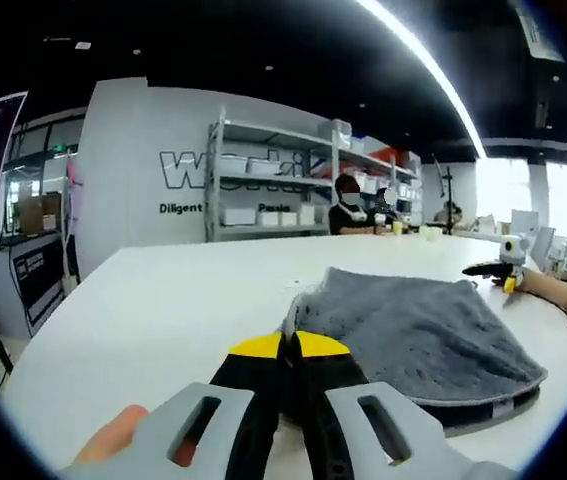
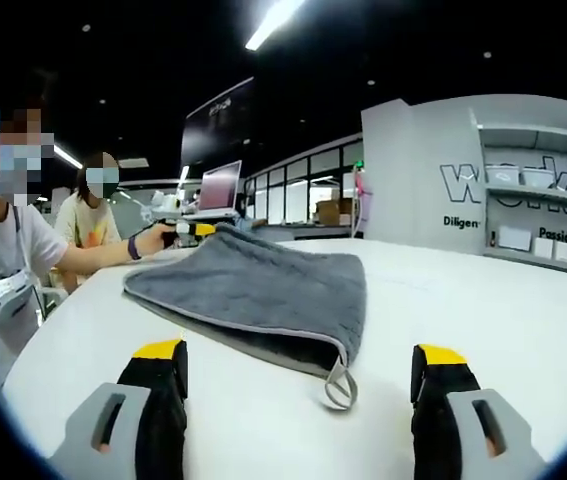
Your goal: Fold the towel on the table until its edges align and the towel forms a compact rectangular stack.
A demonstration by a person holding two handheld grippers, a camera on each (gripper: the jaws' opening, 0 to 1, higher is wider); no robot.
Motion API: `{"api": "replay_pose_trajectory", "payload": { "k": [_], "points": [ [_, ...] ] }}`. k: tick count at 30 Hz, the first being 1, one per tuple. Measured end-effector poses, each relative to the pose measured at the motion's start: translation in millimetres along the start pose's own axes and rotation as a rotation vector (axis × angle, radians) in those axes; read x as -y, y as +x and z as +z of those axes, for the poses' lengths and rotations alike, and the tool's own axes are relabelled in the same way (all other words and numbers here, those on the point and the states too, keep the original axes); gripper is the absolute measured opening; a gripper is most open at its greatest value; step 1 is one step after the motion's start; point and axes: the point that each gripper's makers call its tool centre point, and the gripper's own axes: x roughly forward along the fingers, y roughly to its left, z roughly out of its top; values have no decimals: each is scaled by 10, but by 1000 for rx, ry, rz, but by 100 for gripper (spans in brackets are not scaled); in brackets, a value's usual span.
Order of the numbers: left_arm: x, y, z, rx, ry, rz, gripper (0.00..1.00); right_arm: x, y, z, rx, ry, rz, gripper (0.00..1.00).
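A grey towel (image 1: 413,335) lies folded flat on the white table (image 1: 163,310), its hanging loop (image 1: 289,320) at the near corner. My left gripper (image 1: 285,345) is shut with nothing in it, its yellow tips just short of that corner. In the right gripper view the towel (image 2: 253,285) spreads ahead with the loop (image 2: 340,385) resting free on the table (image 2: 483,300). My right gripper (image 2: 300,350) stands wide open, its jaws to either side of the towel's near edge and apart from it.
Across the towel a person's hand (image 1: 553,290) holds another gripper (image 1: 503,265), which also appears beyond the towel's far corner (image 2: 178,232). Two people (image 2: 3,260) stand at that table edge. Shelves (image 1: 263,180) and seated people (image 1: 348,205) are farther back.
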Motion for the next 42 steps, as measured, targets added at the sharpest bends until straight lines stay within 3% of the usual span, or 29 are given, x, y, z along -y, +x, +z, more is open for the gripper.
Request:
{"api": "replay_pose_trajectory", "payload": {
  "k": [3, 6, 11, 18, 29, 36, 41, 42],
  "points": [
    [-89, 44, -128, -57, -31, 26, 3, 0, 1, -6, -3, -1, -1, 94],
    [-57, 22, -253, -91, -41, 31, 3, -20, 6, -11, -3, -1, -1, 94],
    [-50, 54, -427, -168, -18, 49, 3, -12, 6, -21, -9, -3, -1, 94],
    [-64, 97, -547, -229, -20, 51, 3, -16, 8, -26, -11, -5, 0, 94],
    [-41, 41, -507, -219, 11, 23, 6, 14, 3, -32, -17, -8, 0, 94],
    [-183, -53, -378, -197, 6, 26, 14, 4, 4, -28, -14, -7, 0, 94],
    [-145, -134, -206, -121, 2, -15, 24, -11, 8, -35, -18, -9, 1, 94],
    [-65, -191, -213, -106, 8, -36, 27, -9, 7, -34, -17, -8, 1, 94]
  ]
}}
